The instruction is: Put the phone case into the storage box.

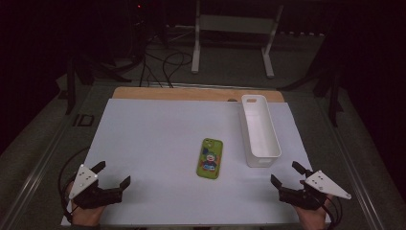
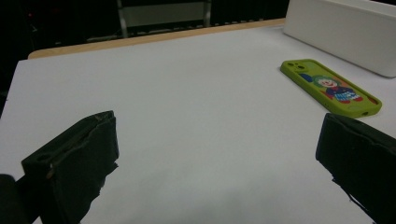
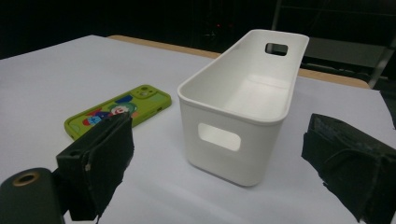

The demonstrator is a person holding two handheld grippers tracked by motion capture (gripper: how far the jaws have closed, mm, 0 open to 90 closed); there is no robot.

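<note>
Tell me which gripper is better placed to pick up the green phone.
Slightly the right gripper, I'd judge. Both grippers are open and apart from the green phone, but the right one sits nearer it and beside the white bin. The left gripper is farther off.

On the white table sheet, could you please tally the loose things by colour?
Green: 1, the phone in its cartoon case
White: 1, the empty bin with handle cutouts
Total: 2

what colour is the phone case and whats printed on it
Lime green, with a cartoon clown figure printed on the phone case; clearest in the left gripper view.
</note>
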